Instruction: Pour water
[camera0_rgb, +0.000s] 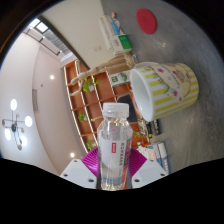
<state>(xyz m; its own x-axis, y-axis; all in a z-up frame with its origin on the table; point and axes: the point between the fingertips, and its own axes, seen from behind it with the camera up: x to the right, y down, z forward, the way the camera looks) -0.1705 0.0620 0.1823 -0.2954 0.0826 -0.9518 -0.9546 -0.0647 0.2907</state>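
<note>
Bottle (115, 148) of water sits clamped between the gripper's (114, 172) two fingers, both pads pressing its labelled body, white cap on. I have the whole view rolled sideways, so the neck leans toward the striped cup (165, 88) just beyond, mouth facing the bottle, presumably lined up for pouring.

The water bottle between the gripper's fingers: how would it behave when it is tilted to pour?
The water bottle looks like thin clear plastic, so it may flex under a hard squeeze. It seems nearly full and still capped, so probably fairly heavy for its size. Its smooth label could slip in the gripper. The striped cup lies just beyond it.
</note>
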